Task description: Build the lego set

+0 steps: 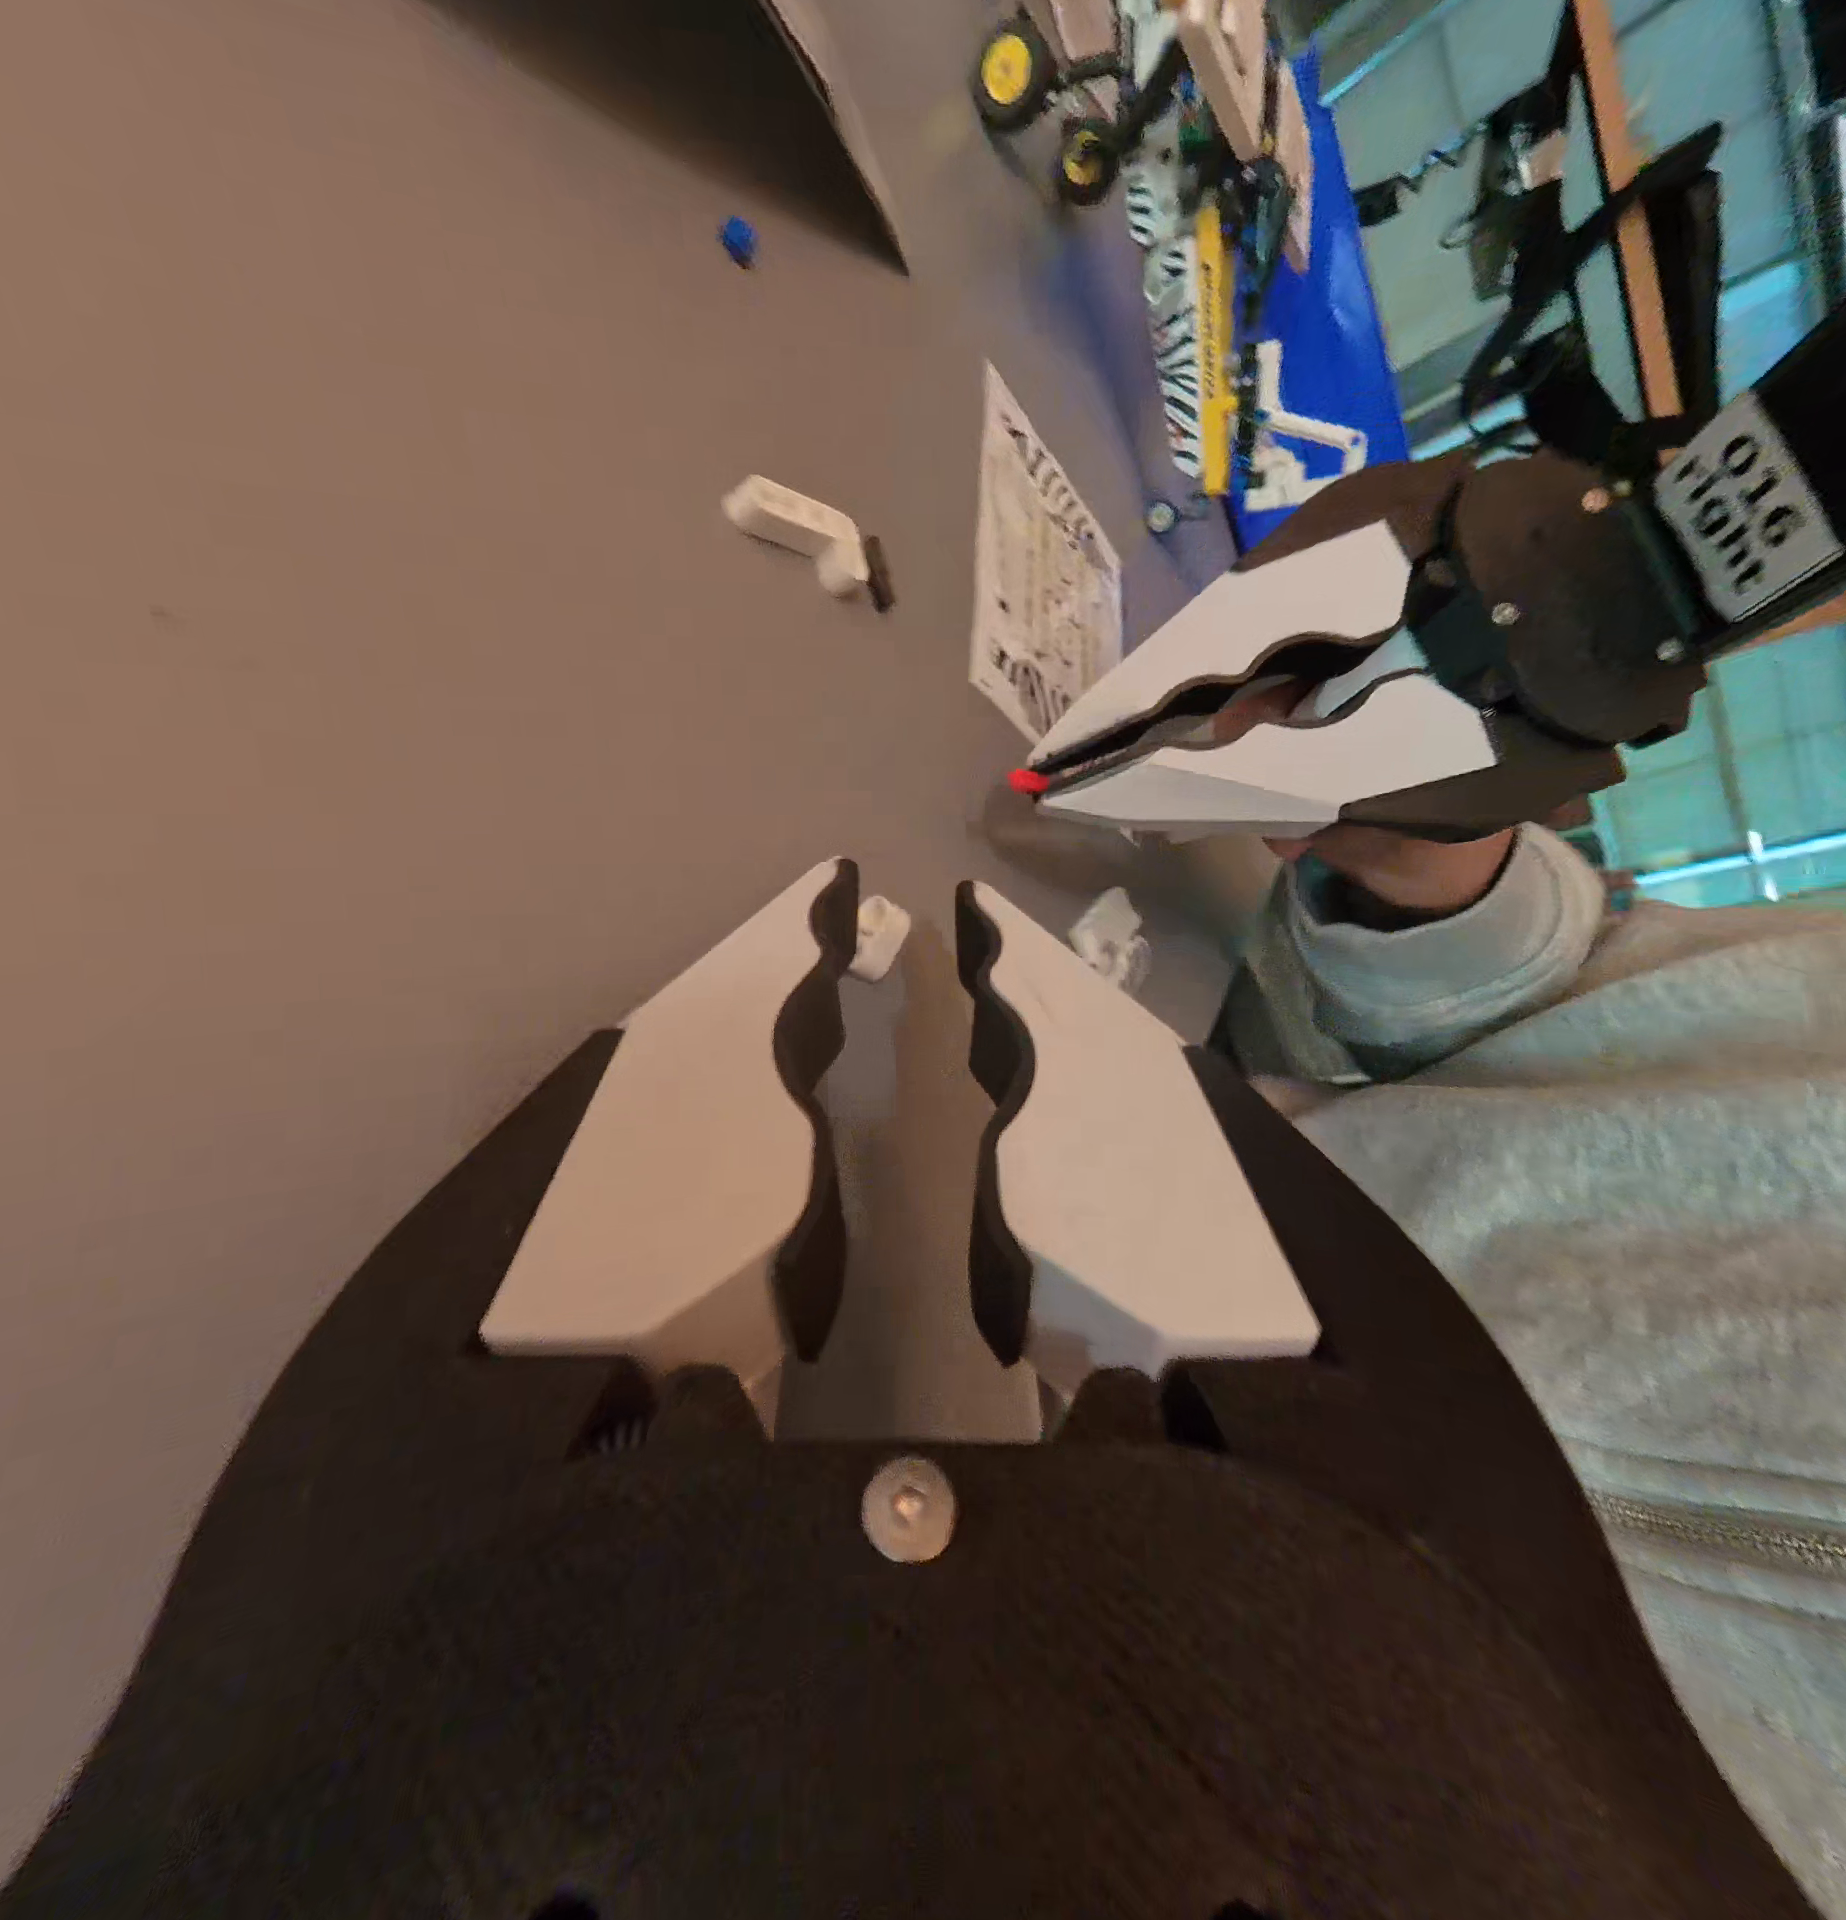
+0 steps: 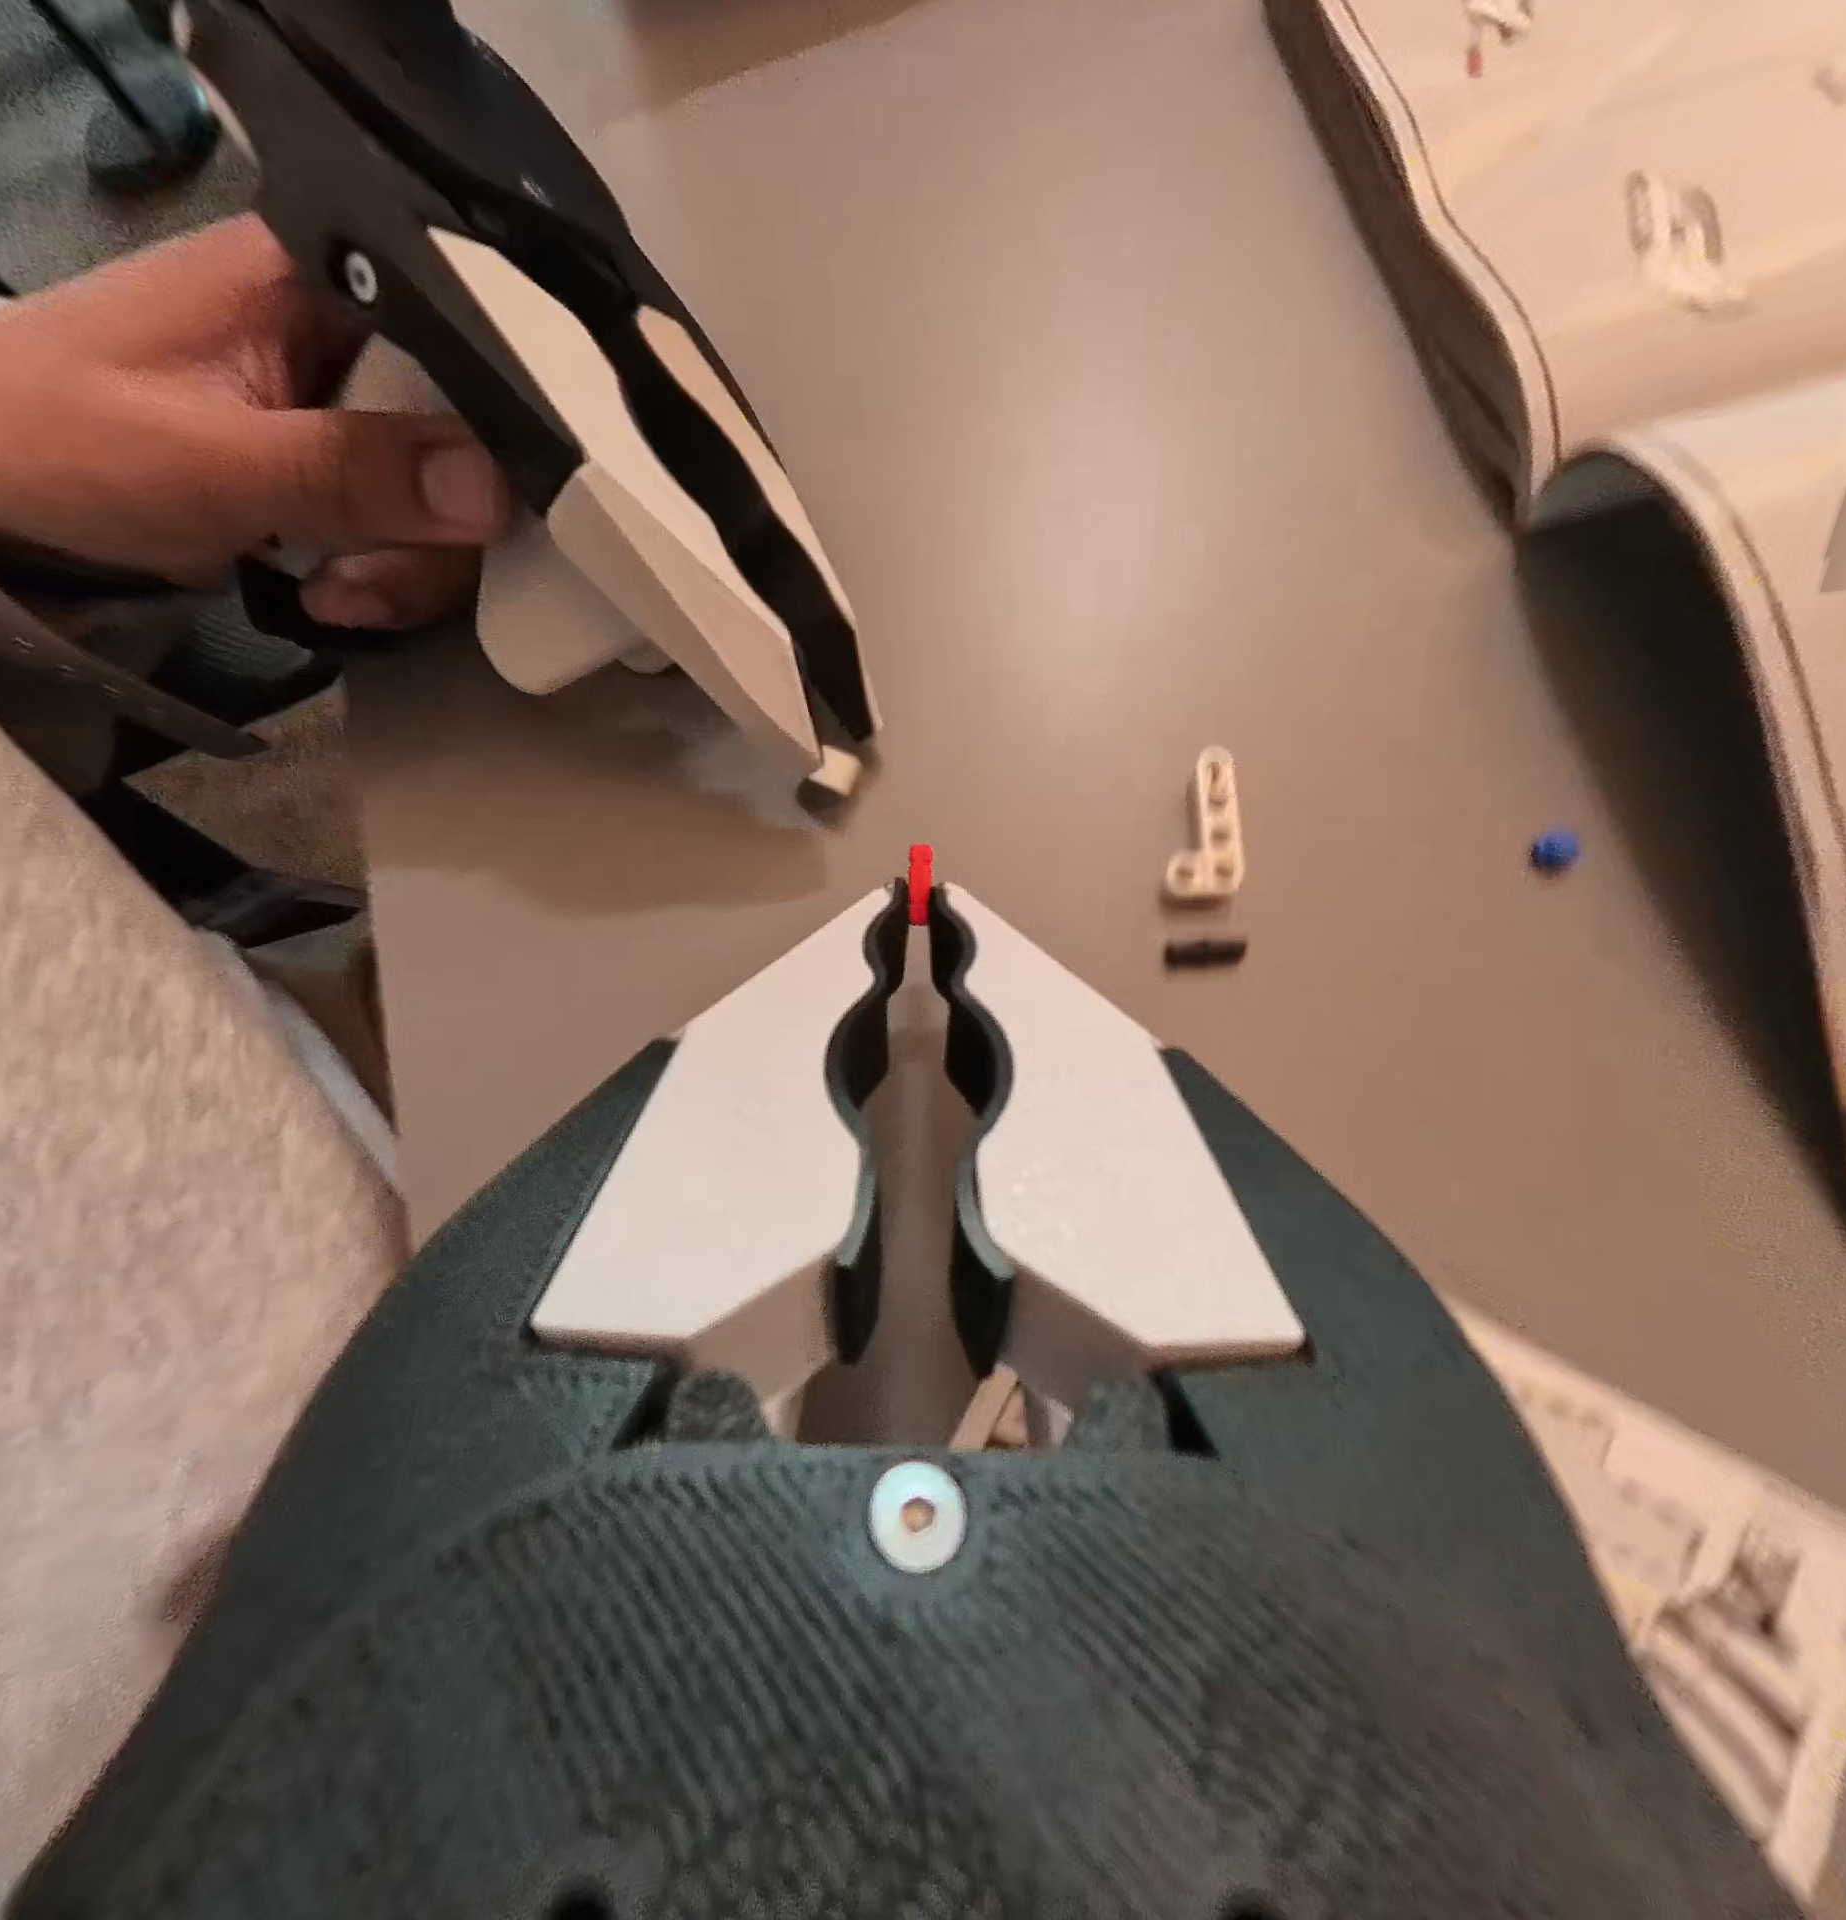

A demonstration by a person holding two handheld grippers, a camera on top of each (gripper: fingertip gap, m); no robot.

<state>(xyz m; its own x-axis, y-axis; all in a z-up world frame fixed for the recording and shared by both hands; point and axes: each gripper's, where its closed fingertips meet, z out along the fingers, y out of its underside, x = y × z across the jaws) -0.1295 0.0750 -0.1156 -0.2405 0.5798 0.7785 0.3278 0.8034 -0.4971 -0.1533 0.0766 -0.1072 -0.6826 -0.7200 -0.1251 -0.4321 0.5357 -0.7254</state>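
Observation:
My left gripper is open, low over the grey table. A small white lego piece lies between its fingertips, close to the left finger. In the right wrist view the left gripper stands over that white piece. My right gripper is shut on a small red pin that sticks out past its tips. In the left wrist view the right gripper holds the red pin just to the right of and beyond my left fingertips.
A white angled beam lies with a black pin beside it. A blue piece lies farther off. Also here are another white piece, a printed sheet, an open booklet and a wheeled lego model. Both grippers' tips are close together, under 4 cm apart.

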